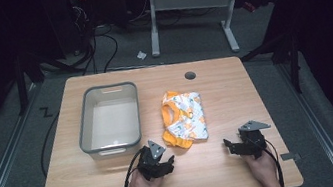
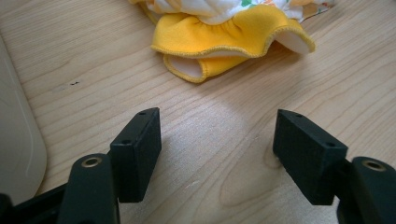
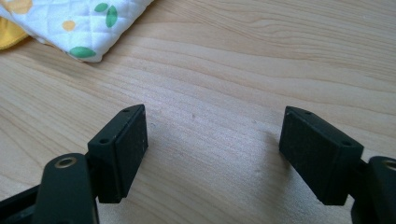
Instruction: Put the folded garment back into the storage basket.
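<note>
A crumpled orange and white quilted cloth (image 1: 183, 117) lies in the middle of the wooden table (image 1: 225, 94), to the right of a grey plastic bin (image 1: 108, 118). My left gripper (image 1: 166, 161) rests near the table's front, just below the cloth's front edge, open and holding nothing. In the left gripper view the cloth's yellow frilled hem (image 2: 224, 39) lies a short way ahead of the jaws (image 2: 217, 149). My right gripper (image 1: 229, 143) rests at the front right, open and holding nothing. The right gripper view shows a white quilted corner (image 3: 79, 28) at the upper left, apart from the jaws (image 3: 215, 151).
The bin is empty, and its pale wall (image 2: 18, 154) shows at the left edge of the left gripper view. A round cable hole (image 1: 190, 75) sits near the table's far edge. A second desk's white legs (image 1: 230, 27) and cables stand on the floor beyond.
</note>
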A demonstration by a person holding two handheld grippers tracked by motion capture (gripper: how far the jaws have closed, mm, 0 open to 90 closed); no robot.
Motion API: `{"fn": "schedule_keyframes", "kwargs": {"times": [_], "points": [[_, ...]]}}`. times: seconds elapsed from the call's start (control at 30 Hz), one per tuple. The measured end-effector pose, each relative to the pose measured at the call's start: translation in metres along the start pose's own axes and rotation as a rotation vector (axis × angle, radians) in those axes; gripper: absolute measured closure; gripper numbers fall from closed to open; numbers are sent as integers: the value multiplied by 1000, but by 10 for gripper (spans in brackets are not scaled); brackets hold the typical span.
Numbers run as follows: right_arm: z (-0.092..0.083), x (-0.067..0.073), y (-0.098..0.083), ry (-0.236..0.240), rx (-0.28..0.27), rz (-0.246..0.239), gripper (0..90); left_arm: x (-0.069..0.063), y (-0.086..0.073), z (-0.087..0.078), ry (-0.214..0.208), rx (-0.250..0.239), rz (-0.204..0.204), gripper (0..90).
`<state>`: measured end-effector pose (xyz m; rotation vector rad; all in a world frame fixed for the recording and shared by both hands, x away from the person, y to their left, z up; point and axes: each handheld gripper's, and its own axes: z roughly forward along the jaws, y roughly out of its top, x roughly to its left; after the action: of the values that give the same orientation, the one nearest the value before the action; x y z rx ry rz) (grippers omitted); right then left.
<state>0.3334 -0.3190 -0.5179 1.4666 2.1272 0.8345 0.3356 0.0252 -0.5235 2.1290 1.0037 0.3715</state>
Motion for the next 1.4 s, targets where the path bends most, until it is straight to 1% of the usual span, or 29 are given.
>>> {"fn": "schedule_keyframes", "kwargs": {"times": [1.0, 1.17, 1.33, 1.4], "points": [[0, 0, 0, 0, -1, -2, 238, 0, 0, 0, 0, 1, 1, 319], [0, 0, 0, 0, -1, -2, 238, 0, 0, 0, -3, 3, 5, 306], [0, 0, 0, 0, 0, -1, 238, -2, 1, 1, 3, 2, -6, 294], [0, 0, 0, 0, 1, -1, 238, -2, 1, 1, 1, 4, -4, 289]]}}
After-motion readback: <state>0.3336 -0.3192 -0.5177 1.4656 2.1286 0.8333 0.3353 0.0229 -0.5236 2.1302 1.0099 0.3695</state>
